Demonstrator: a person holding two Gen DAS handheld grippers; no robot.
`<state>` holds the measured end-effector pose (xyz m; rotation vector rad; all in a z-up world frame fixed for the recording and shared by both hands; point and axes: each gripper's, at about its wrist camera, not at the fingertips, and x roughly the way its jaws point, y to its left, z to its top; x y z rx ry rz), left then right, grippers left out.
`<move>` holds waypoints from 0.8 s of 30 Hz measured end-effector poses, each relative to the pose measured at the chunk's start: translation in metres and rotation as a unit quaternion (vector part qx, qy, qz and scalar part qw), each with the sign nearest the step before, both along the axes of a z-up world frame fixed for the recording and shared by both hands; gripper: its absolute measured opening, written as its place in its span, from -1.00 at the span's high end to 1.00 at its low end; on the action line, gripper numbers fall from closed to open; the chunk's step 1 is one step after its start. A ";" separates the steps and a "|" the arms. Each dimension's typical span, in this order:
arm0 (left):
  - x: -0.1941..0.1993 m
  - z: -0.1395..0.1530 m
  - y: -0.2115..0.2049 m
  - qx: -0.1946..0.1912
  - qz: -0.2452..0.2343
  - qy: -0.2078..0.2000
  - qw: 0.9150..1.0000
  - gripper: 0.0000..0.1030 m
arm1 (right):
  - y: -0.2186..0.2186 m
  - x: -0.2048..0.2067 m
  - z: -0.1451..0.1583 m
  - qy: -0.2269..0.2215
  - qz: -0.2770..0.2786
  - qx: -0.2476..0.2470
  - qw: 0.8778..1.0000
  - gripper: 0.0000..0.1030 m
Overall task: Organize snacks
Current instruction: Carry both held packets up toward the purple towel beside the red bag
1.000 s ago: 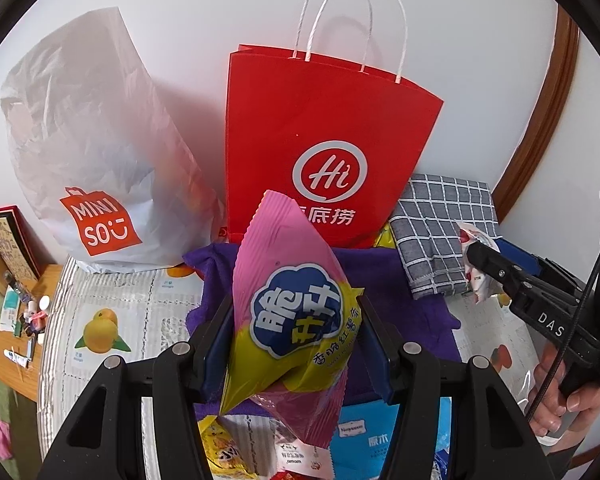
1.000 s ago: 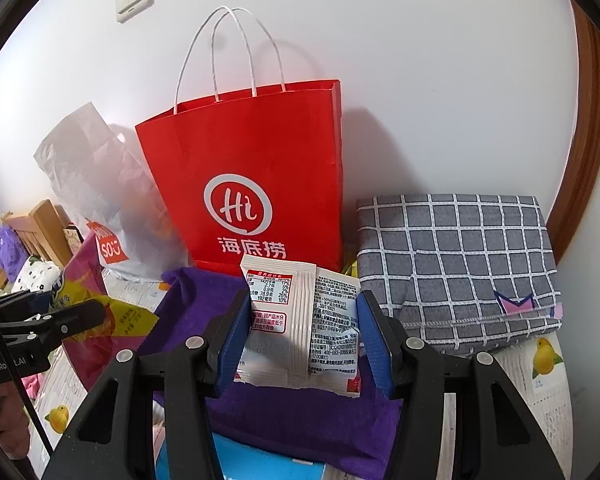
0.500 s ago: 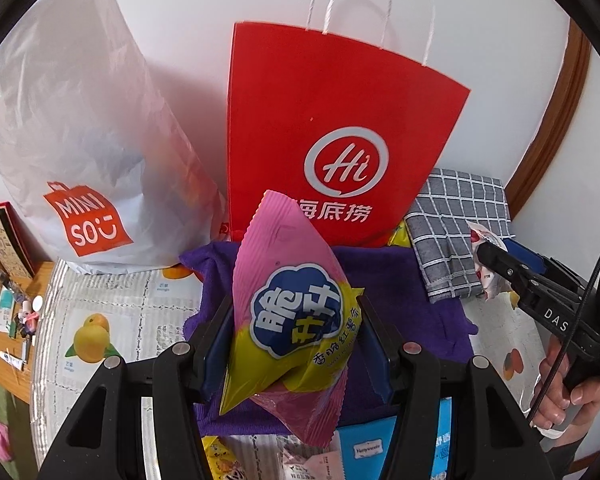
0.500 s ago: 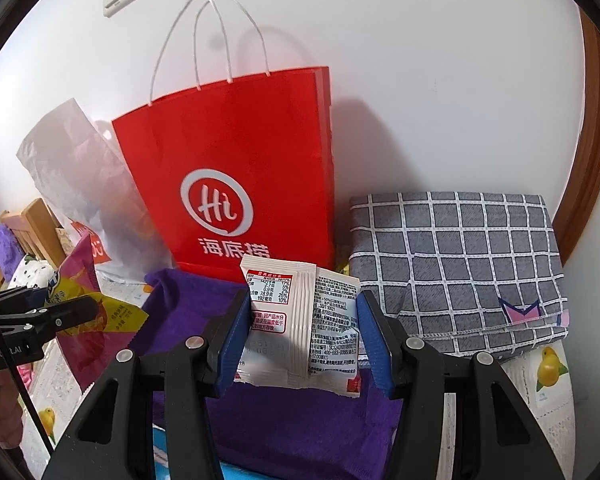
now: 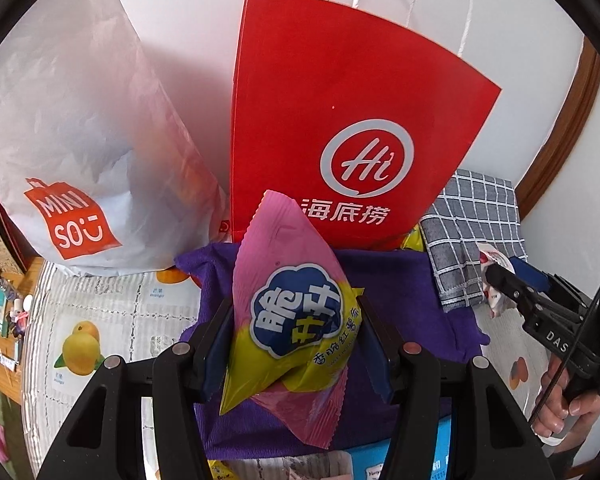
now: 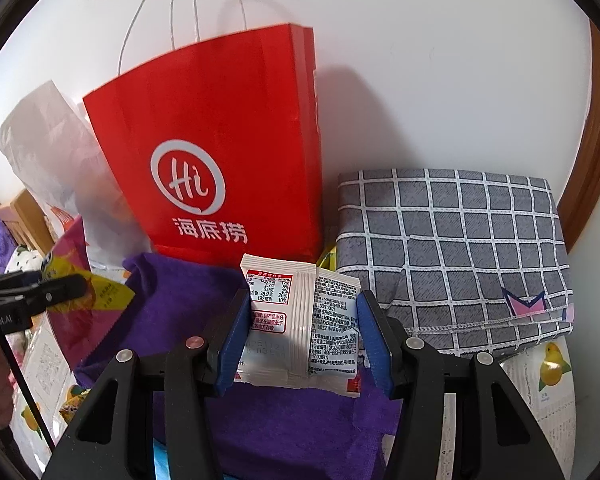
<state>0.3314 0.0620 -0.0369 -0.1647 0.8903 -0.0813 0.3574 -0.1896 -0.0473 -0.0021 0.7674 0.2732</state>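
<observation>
Step in hand: two snacks held up over the purple cloth (image 5: 412,280).
Left gripper (image 5: 296,336): jaws clamp the pink-and-yellow chip bag (image 5: 292,320).
Right gripper (image 6: 300,328): jaws clamp the white sachet (image 6: 304,320).
Next move, judged: set each down, likely on the cloth or in the red paper bag (image 6: 220,152).
Count: two grippers, two held snacks, one red bag, one white plastic bag (image 5: 72,128), one checked cloth (image 6: 460,248).

I count two held snack packets (image 5: 296,320) (image 6: 300,320), two bags (image 5: 340,128) (image 5: 80,140), one purple cloth (image 6: 188,292), one checked cloth (image 6: 460,248).
</observation>
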 end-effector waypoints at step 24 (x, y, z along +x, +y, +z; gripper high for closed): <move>0.032 -0.031 0.000 0.018 -0.010 0.027 0.999 -0.06 | 0.002 0.014 -0.027 0.042 0.014 -0.006 0.999 -0.04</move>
